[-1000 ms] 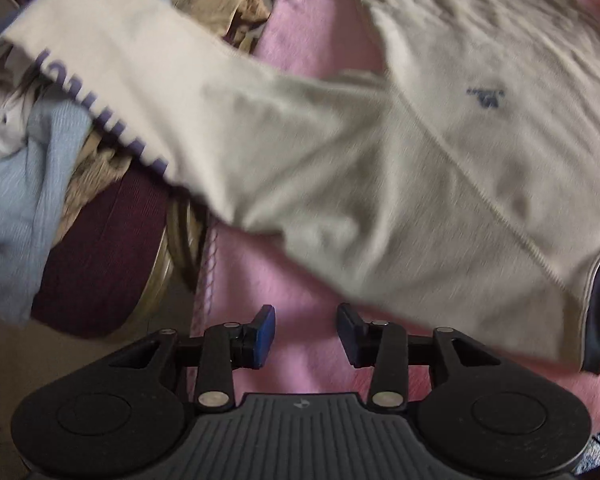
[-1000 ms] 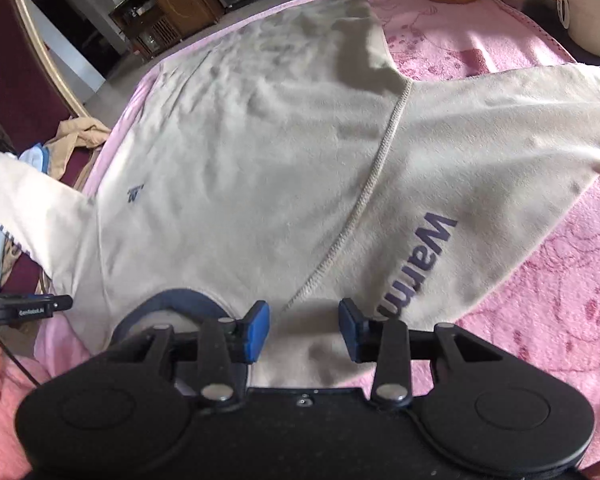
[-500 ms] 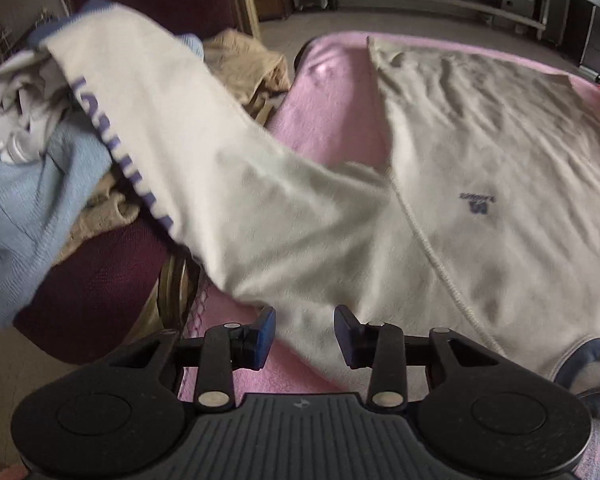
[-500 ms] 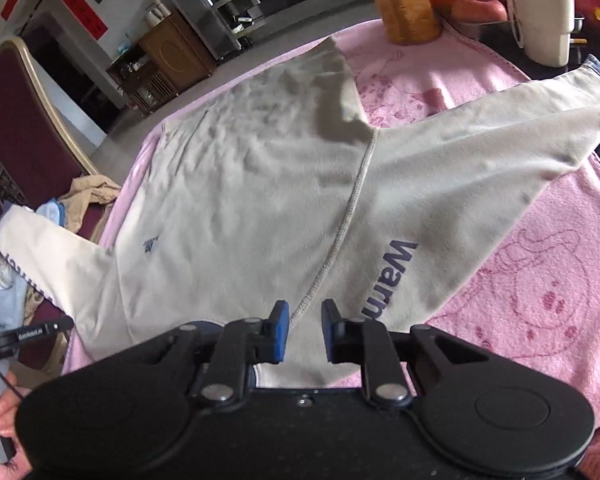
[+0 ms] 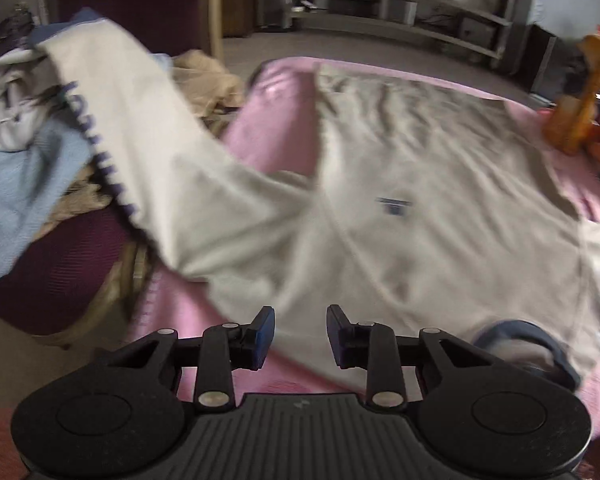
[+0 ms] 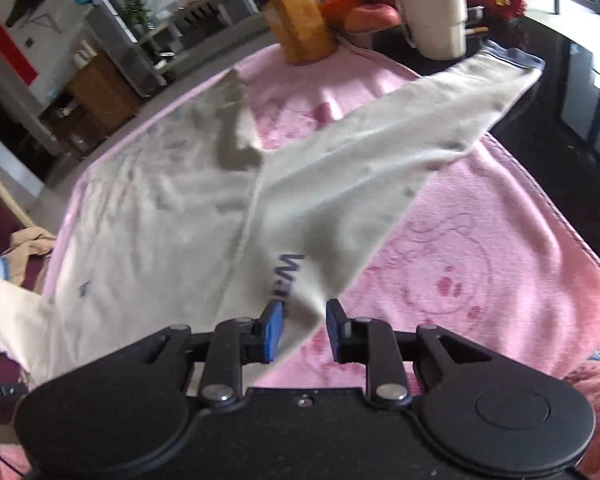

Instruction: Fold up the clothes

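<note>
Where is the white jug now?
Right wrist view, top right: the white jug stands past the pink blanket, near the sleeve cuff.

A pink blanket (image 6: 480, 248) with a cartoon print is covering the table, and a cream sweatshirt (image 5: 420, 208) is lying spread flat on it, one sleeve (image 5: 112, 112) trailing off onto the clothes pile (image 5: 16, 168) on a chair.

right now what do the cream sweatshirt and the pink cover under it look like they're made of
Cream sweatshirt: soft matte knit, probably cotton fleece; it drapes in shallow wrinkles, with raised seam stitching and printed lettering on the sleeve. Pink cover: plush, fuzzy fabric, likely a fleece blanket; slight sheen, with a darker pink cartoon pattern pressed into the pile.
</note>
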`<state>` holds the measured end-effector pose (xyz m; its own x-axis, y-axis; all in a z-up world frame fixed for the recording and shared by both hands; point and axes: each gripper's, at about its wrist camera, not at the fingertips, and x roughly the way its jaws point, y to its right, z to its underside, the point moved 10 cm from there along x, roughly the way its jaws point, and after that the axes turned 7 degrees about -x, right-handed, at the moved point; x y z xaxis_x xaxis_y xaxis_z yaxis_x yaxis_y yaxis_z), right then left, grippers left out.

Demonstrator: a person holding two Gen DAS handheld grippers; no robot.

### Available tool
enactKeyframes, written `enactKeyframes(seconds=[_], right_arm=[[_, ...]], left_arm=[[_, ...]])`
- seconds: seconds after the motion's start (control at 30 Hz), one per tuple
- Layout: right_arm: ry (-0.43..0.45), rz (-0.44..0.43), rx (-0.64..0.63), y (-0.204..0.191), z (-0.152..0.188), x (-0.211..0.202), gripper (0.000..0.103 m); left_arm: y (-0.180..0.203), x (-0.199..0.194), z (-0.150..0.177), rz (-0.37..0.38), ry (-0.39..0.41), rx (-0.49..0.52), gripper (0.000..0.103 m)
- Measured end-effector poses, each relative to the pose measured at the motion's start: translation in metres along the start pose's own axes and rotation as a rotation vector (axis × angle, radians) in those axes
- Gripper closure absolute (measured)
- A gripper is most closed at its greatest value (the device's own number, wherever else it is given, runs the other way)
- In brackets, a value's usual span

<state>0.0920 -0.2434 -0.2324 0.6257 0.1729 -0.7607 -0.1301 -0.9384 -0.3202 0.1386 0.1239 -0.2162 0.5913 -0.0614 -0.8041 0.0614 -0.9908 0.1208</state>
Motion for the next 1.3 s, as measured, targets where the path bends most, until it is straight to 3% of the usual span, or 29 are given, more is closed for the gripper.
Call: enactKeyframes(seconds=[0.07,0.13,0.23,0.37,0.5,0.6,0.7,0.8,0.93,1.17,1.3], right_arm=[[-0.02,-0.085,-0.084,-0.037,0.005,0.005,0.079],[-0.043,-0.169,-0.165,-0.076,0.012,0.011,0.079],[-0.054,-0.19,-0.253,-0.109,0.018,0.022,0.079],[-0.087,-0.215,-0.233,-0.121,0.022,0.044,0.079],[-0.166,-0.194,-0.266,-0.123,0.037,0.062,0.079],[-0.214,-0.164,-0.324,-0.125,0.051,0.053,0.079],[-0.24,-0.15,-0.354,-0.123,0.061,0.039,0.079],[-0.205,-0.172,-0.324,-0.119,0.057,0.024,0.078],[-0.133,-0.182,-0.296,-0.118,0.043,0.018,0.078],[-0.163,-0.155,-0.218,-0.105,0.041,0.035,0.078],[-0.208,-0.152,-0.227,-0.105,0.05,0.039,0.071]], left_arm=[[0.041,0.005,0.016,0.084,-0.032,0.076,0.073],[0.073,0.013,0.028,0.121,-0.047,0.147,0.073],[0.095,0.028,0.034,0.16,-0.068,0.186,0.074],[0.106,0.041,0.051,0.21,-0.118,0.217,0.074],[0.11,0.039,0.068,0.179,-0.14,0.336,0.074],[0.11,0.029,0.078,0.164,-0.144,0.398,0.074],[0.1,0.021,0.077,0.17,-0.155,0.358,0.074],[0.091,0.009,0.068,0.157,-0.105,0.302,0.074],[0.086,0.004,0.053,0.078,-0.02,0.271,0.073],[0.075,0.023,0.054,0.022,-0.063,0.251,0.071],[0.073,0.029,0.062,0.003,-0.109,0.263,0.067]])
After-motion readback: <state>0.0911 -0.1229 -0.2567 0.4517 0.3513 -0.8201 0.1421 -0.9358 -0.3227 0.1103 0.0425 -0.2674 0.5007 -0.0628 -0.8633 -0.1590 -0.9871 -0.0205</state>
